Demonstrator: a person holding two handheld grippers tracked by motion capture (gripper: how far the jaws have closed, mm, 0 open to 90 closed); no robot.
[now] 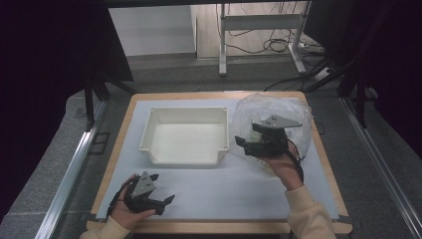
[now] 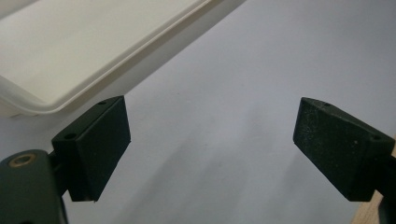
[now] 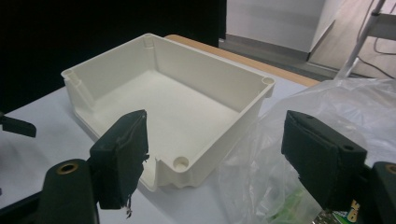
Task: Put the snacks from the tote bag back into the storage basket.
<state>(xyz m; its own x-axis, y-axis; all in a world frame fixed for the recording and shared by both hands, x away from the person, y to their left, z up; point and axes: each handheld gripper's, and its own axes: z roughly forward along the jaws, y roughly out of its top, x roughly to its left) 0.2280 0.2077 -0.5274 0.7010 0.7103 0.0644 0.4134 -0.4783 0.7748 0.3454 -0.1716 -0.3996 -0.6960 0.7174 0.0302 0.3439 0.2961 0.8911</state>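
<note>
An empty white plastic bin (image 1: 149, 130) sits in the middle of the white mat, and its near wall is cut low. To its right lies a crumpled clear plastic bag (image 1: 268, 105) with green-printed contents (image 3: 289, 205) inside. My right gripper (image 1: 247, 135) hovers over the bag's left edge, open, pointing toward the bin (image 3: 210, 79); the bag (image 3: 327, 107) lies under its right jaw. Nothing is between the jaws of the right gripper (image 3: 219, 149). My left gripper (image 1: 163, 189) rests low at the front left, open and holding nothing. In the left gripper view, the left gripper (image 2: 212, 135) spans bare mat, with the bin's corner (image 2: 70, 100) at upper left.
The mat (image 1: 224, 189) covers a wooden table (image 1: 214, 227). Past the far edge stand a desk frame (image 1: 259, 22) and floor cables (image 1: 278, 46). Dark curtains flank both sides. A jaw tip of the left gripper (image 3: 16, 126) shows at the left edge of the right gripper view.
</note>
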